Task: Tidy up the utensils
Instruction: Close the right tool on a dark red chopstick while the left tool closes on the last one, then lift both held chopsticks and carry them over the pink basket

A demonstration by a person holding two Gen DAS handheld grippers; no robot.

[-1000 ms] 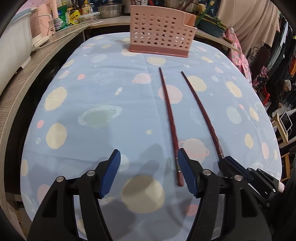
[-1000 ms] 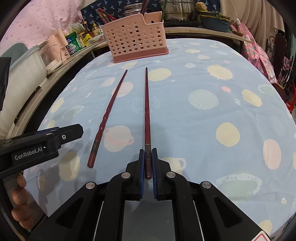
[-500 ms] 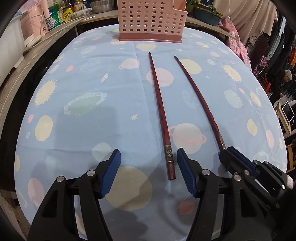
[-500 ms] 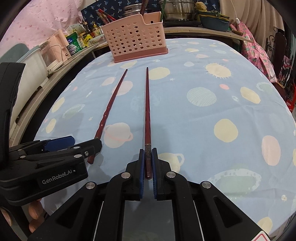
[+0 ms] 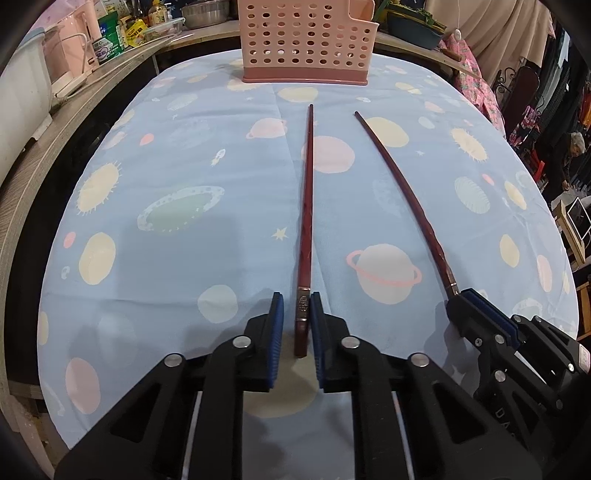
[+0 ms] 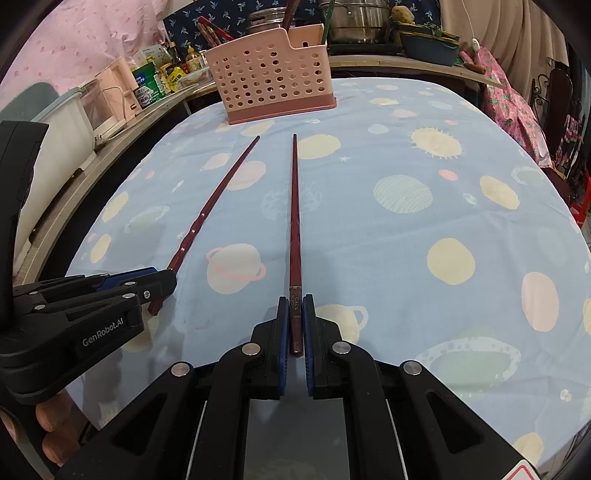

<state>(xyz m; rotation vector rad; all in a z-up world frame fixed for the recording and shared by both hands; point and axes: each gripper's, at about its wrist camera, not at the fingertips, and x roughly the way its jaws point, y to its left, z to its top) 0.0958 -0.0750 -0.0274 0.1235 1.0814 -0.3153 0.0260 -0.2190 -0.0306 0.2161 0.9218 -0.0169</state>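
Two long dark red chopsticks lie on the blue planet-print tablecloth, tips toward a pink perforated utensil basket [image 5: 304,42] at the far edge. My left gripper [image 5: 297,301] has closed around the thick end of the left chopstick [image 5: 306,206]; its right pad touches it, and a small gap shows at the left pad. My right gripper [image 6: 295,304] is shut on the thick end of the right chopstick [image 6: 294,206]. The right gripper also shows in the left wrist view [image 5: 476,314], and the left gripper in the right wrist view [image 6: 147,286]. The basket shows there too [image 6: 273,77].
A wooden counter [image 5: 74,107] runs along the left with white and pink appliances [image 6: 107,99], jars and bottles. Steel pots [image 6: 356,22] and a dark basin [image 6: 430,46] stand behind the basket. Clothing hangs at the right.
My left gripper moved right onto the left chopstick's thick end and its jaws closed from wide open to around it. The right gripper stayed shut on its chopstick.
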